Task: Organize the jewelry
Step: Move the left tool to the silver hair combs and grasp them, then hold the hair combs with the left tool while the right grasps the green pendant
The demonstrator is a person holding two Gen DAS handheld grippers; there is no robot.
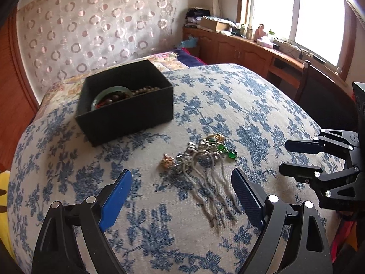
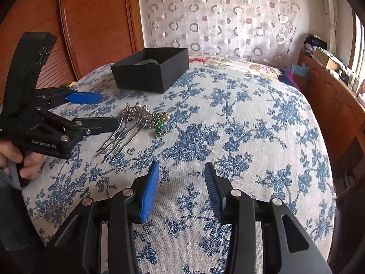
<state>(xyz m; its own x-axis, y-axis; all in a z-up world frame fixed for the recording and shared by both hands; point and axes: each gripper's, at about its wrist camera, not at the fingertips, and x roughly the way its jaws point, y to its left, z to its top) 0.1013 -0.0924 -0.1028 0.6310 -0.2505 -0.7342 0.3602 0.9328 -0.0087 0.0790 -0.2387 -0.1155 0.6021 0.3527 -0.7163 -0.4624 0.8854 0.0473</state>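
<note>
Centrally, on a bed covered by a blue floral bedspread [image 1: 262, 105], lies a loose cluster of jewelry: silver U-shaped hairpins [image 1: 209, 182] with ornate heads, a green-beaded ornament [image 1: 224, 151] just beside them, and a small flower-shaped brooch [image 1: 168, 159] at the cluster's left edge. Behind and to the left stands an open black box [image 1: 127, 111], apart from the cluster; it holds a pale green jade bangle [image 1: 109, 92] and a string of dark brown beads [image 1: 143, 90]. Left gripper [image 1: 182, 191]: jaws wide, blue pads flanking the hairpins' prongs from above, gripping nothing; in the right wrist view its lower finger tip sits just beside the hairpin heads [image 2: 134, 114]. Right gripper [image 2: 181, 189]: jaws moderately spread, empty, over bare bedspread well to the right of the cluster. A hand [image 2: 20, 159] grips the left gripper's handle. Behind the bed hangs a curtain with circle motifs [image 2: 219, 16].
</note>
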